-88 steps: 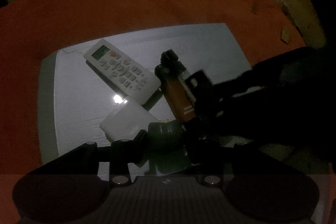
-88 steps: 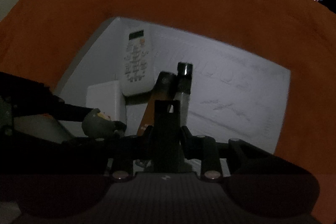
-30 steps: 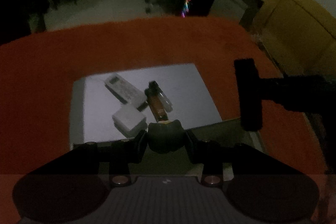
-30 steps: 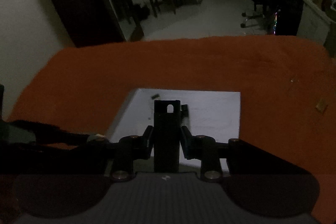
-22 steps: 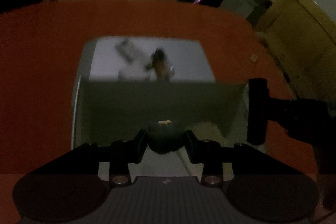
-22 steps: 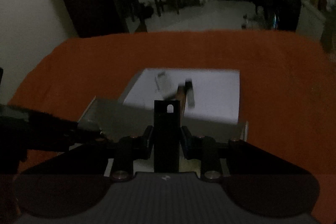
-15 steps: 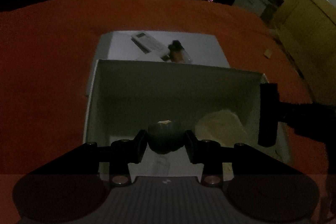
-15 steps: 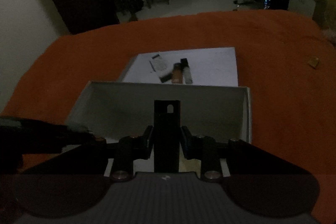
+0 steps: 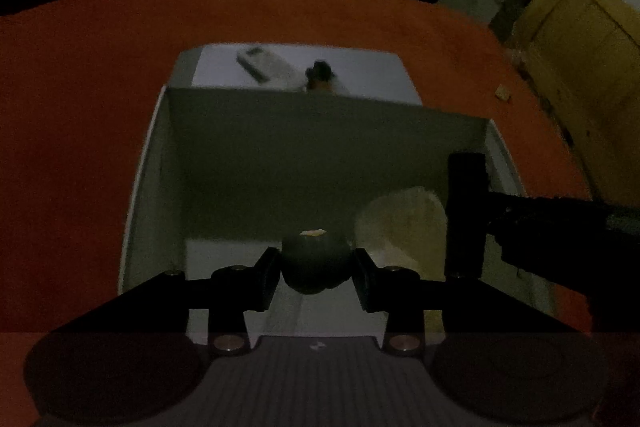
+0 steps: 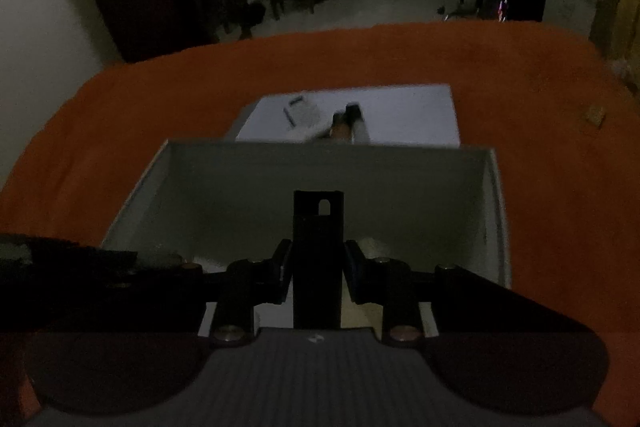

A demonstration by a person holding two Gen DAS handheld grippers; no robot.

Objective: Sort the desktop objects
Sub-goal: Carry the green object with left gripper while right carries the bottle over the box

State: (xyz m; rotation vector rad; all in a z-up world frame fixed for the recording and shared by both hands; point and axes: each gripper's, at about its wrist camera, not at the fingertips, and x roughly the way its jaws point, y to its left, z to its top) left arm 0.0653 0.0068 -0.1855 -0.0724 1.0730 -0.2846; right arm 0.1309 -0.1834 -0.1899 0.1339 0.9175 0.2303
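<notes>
My left gripper (image 9: 315,267) is shut on a round dark grey object (image 9: 316,261) and holds it over the open white box (image 9: 152,155). My right gripper (image 10: 318,267) is shut on a flat black rectangular object (image 10: 318,227), also over the box (image 10: 494,187); it shows upright at the right in the left wrist view (image 9: 466,211). A pale crumpled item (image 9: 400,223) lies in the box's right part. Beyond the box, on a white sheet (image 9: 384,67), lie a white remote (image 9: 260,63) and a brown bottle (image 9: 320,77).
An orange cloth (image 10: 560,155) covers the table around the box and sheet. A small tan scrap (image 10: 594,115) lies on the cloth at the right. Chairs and furniture stand in the dark room beyond the table.
Both grippers have drawn back from the white sheet, each carrying its object, and now hang over the open box. The remote and bottle stay on the sheet.
</notes>
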